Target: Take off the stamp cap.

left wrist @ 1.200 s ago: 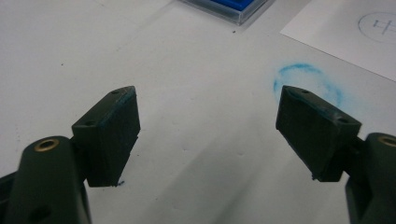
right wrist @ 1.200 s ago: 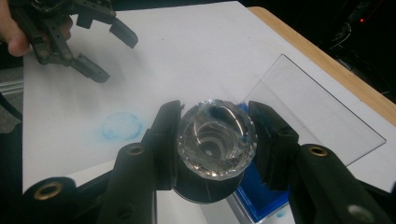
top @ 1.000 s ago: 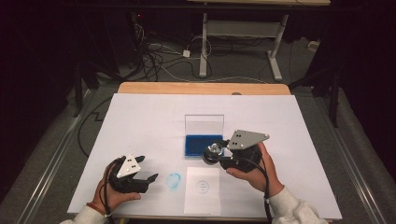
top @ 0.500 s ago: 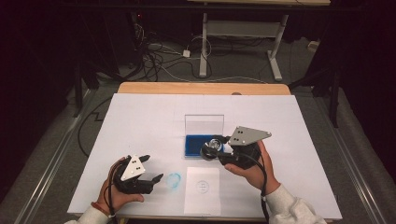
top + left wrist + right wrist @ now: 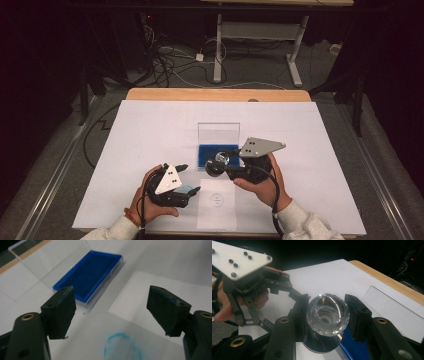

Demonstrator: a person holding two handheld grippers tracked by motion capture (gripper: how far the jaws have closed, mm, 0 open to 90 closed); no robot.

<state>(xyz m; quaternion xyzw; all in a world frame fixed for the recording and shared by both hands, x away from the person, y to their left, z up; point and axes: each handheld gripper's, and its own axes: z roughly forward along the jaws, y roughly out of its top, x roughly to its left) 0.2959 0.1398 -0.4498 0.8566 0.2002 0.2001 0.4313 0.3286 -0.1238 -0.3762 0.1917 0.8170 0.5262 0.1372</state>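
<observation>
Left gripper view: blue ink ring (image 5: 122,346).

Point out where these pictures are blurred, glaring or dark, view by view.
High view: table brightly lit, room behind dark. Left gripper view: blue ink ring near the bottom is soft, blue stamp pad sharper. Right gripper view: faceted crystal stamp glints with reflections; background black.

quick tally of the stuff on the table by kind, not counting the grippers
Open clear plastic case with blue lining: 1
Faceted clear glass stamp with a mirrored base, held in the right gripper: 1
Small white paper sheet with a round printed mark: 1
Blue ring-shaped stamp mark on the table cover: 1
Total: 4
</observation>
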